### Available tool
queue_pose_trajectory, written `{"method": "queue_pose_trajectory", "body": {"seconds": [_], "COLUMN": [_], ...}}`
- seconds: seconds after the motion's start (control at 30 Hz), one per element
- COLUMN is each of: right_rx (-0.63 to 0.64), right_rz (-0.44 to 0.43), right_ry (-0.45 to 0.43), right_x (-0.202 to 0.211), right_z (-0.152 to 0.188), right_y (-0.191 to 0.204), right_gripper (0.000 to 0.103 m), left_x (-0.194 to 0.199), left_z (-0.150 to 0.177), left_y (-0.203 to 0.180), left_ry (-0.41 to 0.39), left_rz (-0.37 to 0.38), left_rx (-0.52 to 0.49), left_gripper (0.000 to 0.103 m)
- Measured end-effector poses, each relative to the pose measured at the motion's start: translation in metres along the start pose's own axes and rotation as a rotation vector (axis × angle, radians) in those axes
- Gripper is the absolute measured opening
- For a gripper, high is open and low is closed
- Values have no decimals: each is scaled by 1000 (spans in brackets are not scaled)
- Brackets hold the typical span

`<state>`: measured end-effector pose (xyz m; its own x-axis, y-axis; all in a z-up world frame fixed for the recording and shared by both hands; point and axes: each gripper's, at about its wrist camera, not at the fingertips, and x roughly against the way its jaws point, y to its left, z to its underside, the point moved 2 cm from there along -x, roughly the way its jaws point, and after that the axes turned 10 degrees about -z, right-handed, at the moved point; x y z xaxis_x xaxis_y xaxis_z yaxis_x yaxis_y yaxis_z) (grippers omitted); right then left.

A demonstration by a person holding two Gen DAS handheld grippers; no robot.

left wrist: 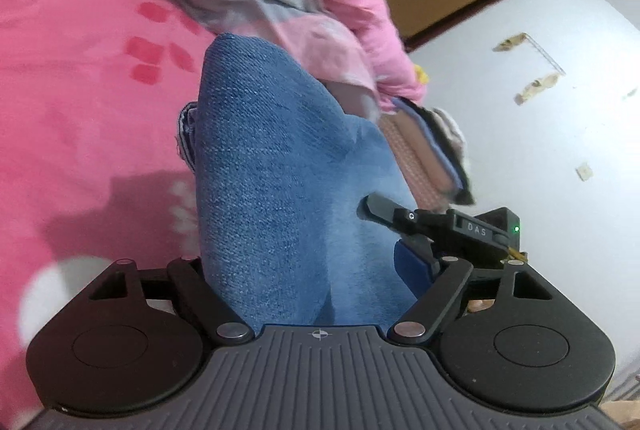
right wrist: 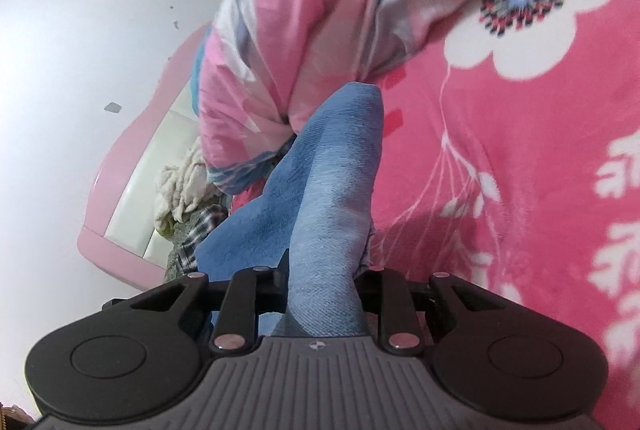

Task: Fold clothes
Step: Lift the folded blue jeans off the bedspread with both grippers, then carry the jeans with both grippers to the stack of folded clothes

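Blue denim garment (left wrist: 280, 189) bunched, raised over pink floral bedspread (left wrist: 80, 109), faded streak along fold. Left gripper (left wrist: 308, 294) clamped on denim; right gripper (right wrist: 324, 294) clamped on same denim. Pink striped quilt (right wrist: 320, 9) heaped behind. Containers: none visible.

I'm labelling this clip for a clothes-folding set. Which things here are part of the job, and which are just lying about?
In the job:
- jeans, stretched between both grippers
- left gripper, shut on the jeans
- right gripper, shut on the jeans

Lying about:
- pink quilt, bunched
- flowered blanket
- cream cloth and checked cloth by the headboard
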<state>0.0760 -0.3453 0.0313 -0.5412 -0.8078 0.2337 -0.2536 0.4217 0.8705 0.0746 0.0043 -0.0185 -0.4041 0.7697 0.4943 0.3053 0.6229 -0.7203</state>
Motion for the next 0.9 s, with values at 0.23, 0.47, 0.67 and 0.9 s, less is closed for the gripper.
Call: {"method": "queue_pose_trajectory", "body": {"seconds": [0.23, 0.47, 0.67, 0.9], "right_rx": [74, 94, 138, 194], "right_rz": [91, 146, 213, 278], "right_ry": [-132, -290, -400, -458], "right_x": [78, 169, 264, 383], "right_z": [43, 90, 99, 51], "right_y": [51, 72, 80, 64], "right_gripper": [25, 24, 24, 24], "left_x": [0, -26, -84, -192], "left_z": [29, 58, 80, 83], "left_y": [-64, -135, -213, -300], "left_ry": [57, 184, 270, 383], "left_rz": [133, 230, 293, 361], "left_rx": [-91, -174, -246, -226], "left_gripper": [81, 81, 81, 81]}}
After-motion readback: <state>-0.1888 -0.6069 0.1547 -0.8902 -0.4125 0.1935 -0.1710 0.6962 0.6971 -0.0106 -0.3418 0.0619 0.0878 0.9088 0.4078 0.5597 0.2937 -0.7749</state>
